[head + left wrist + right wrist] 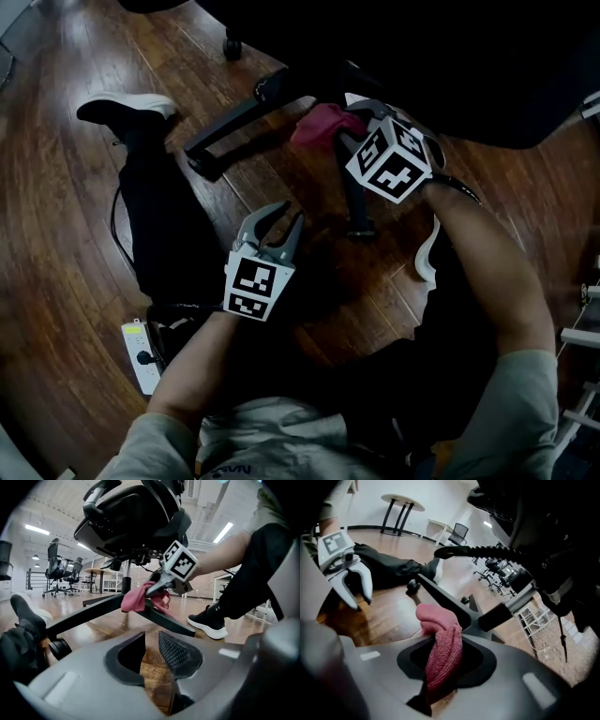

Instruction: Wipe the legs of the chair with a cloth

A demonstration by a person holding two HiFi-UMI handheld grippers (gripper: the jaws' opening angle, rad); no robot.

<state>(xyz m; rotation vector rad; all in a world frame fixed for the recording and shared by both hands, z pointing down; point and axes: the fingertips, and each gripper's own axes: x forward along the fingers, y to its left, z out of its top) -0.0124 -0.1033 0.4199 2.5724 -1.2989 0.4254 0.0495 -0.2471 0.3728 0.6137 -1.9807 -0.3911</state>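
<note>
A dark wooden plank floor [75, 272] fills the head view. In the left gripper view it runs out into a wide, bright room with strip lights overhead, more office chairs [61, 571] and a round table [101, 571] far back. The black chair [136, 517] stands over the person; its seat is a dark mass cut off by the head view's upper edge, and its star base spreads across the floor. The person's dark-trousered leg lies along the floor at the left and ends in a white-soled shoe [127, 108].

The right gripper [440, 667] has its jaws clenched on a pink-red cloth [323, 127]. The cloth bulges out ahead of the jaws and lies bunched on the base where the chair legs [234, 122] meet near the central column. In the head view it hides that gripper's tips. The left gripper [289, 216] hovers above bare floor, apart from the chair, its jaws released with a narrow gap and nothing between them.

A caster [58, 648] ends the nearest leg. A white power strip [141, 356] lies on the floor at lower left.
</note>
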